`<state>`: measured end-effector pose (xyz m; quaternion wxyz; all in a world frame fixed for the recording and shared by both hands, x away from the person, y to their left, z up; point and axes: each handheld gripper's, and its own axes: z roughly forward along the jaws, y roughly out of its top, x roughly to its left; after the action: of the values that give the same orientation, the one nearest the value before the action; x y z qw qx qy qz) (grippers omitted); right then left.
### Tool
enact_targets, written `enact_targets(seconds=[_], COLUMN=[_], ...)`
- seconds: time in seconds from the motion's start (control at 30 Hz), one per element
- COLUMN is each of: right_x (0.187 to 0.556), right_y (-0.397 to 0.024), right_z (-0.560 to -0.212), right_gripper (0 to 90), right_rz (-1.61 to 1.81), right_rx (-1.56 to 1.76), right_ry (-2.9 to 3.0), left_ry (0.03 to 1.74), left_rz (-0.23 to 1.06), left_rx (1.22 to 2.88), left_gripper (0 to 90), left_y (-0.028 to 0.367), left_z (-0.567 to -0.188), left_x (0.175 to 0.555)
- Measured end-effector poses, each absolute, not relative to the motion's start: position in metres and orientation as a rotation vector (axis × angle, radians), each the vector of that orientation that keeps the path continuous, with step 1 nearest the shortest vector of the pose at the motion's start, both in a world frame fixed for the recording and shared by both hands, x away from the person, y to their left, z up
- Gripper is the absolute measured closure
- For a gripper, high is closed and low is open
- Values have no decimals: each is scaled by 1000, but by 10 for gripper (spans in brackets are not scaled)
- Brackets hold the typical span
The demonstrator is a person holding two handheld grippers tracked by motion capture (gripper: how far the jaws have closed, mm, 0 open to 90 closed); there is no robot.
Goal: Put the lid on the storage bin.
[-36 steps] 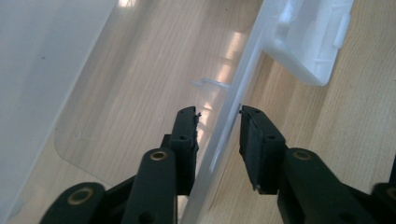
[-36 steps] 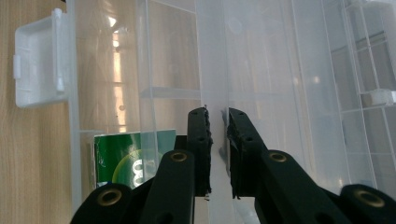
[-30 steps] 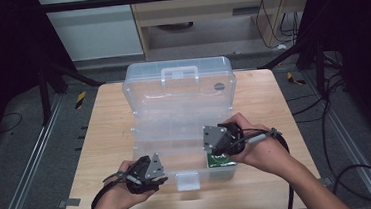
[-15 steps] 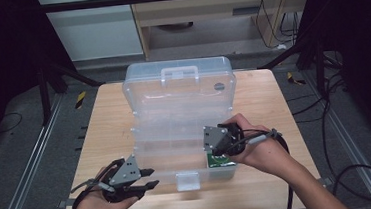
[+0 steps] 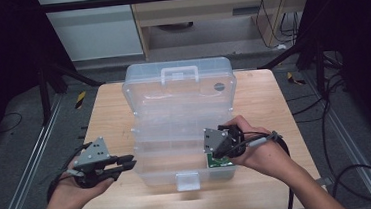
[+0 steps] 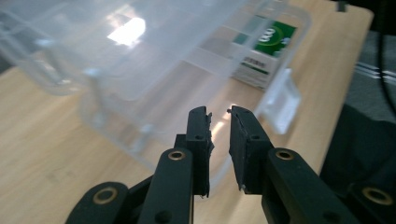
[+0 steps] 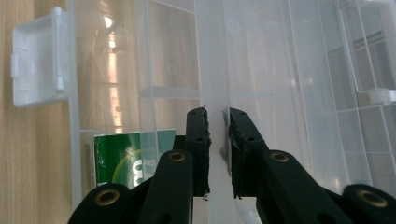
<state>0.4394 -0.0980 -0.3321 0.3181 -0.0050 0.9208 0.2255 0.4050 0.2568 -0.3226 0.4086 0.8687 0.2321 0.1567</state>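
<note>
**Box open, right gripper on the inner tray – mind the tray slipping**

Your clear plastic box sits mid-table, lid thrown back, front latch facing you. The green packet lies in the near right compartment of the base.

Your right gripper is over that corner, jaws nearly together on a thin clear divider wall of the tray; in the right gripper view the wall runs between the pads, though whether they truly bite cannot be told for certain. Your left gripper hangs off the box's left end, touching nothing; its jaws have just been closing and stand almost pressed together with nothing between them.

What could go wrong: the wall is slick and thin, so a lift on one narrow pinch may slip out or tip the tray, spilling the packet. With the left gripper off the box, nothing steadies the base; a pull from the right could drag the whole box along the table
</note>
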Motion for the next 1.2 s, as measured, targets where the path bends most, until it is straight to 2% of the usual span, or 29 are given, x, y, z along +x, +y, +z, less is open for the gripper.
enact_targets(seconds=[0.3, 0.7, 1.2], right_x=[436, 433, 429], right_y=[-97, -98, -98], right_z=[-334, -337, -339], right_gripper=[791, 795, 795], right_rz=[585, 588, 580], right_rx=[-19, -17, -32], right_ry=[2411, 2411, 2415], left_ry=[672, 730, 798], left_rz=[400, 363, 312], left_rx=[2061, 2009, 1983], left_gripper=[839, 893, 898], left_y=[273, 267, 260], left_z=[-298, -294, -293], left_x=[428, 458, 489])
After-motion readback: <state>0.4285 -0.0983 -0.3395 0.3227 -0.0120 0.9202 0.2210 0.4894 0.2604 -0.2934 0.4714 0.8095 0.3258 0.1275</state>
